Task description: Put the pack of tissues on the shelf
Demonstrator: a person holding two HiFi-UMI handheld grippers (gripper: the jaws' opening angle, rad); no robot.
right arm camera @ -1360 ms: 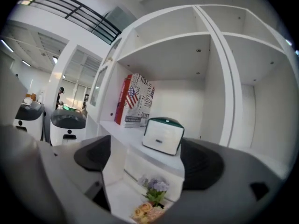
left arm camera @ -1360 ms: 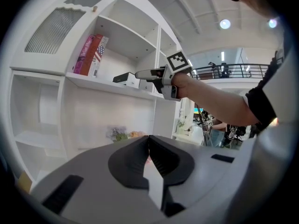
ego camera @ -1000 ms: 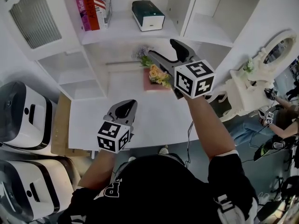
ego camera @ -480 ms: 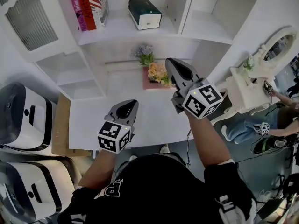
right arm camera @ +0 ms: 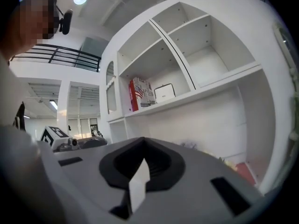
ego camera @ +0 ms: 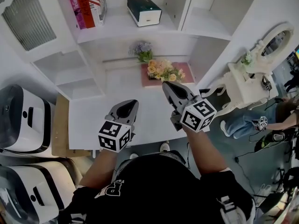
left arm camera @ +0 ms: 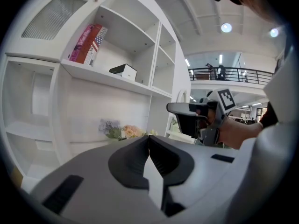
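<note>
The pack of tissues (ego camera: 144,10), a dark green and white box, lies on the upper shelf (ego camera: 117,29) beside the books; it also shows as a pale box (left arm camera: 124,71) in the left gripper view and as a small box (right arm camera: 164,93) in the right gripper view. My right gripper (ego camera: 170,88) hovers over the white desk, well below the shelf, shut with nothing in it. My left gripper (ego camera: 127,108) hangs lower and to the left, jaws together and empty. Neither gripper touches the pack.
Red and pink books (ego camera: 86,6) stand left of the pack. Flowers (ego camera: 161,71) sit on a pink tray at the back of the white desk (ego camera: 93,120). White machines (ego camera: 21,120) stand at the left, an ornate white dresser (ego camera: 247,78) and a person (ego camera: 252,122) at the right.
My right gripper has drawn back from the shelf, sinking toward the desk's front, and its jaws have gone from open to shut with nothing between them. The left gripper has stayed put.
</note>
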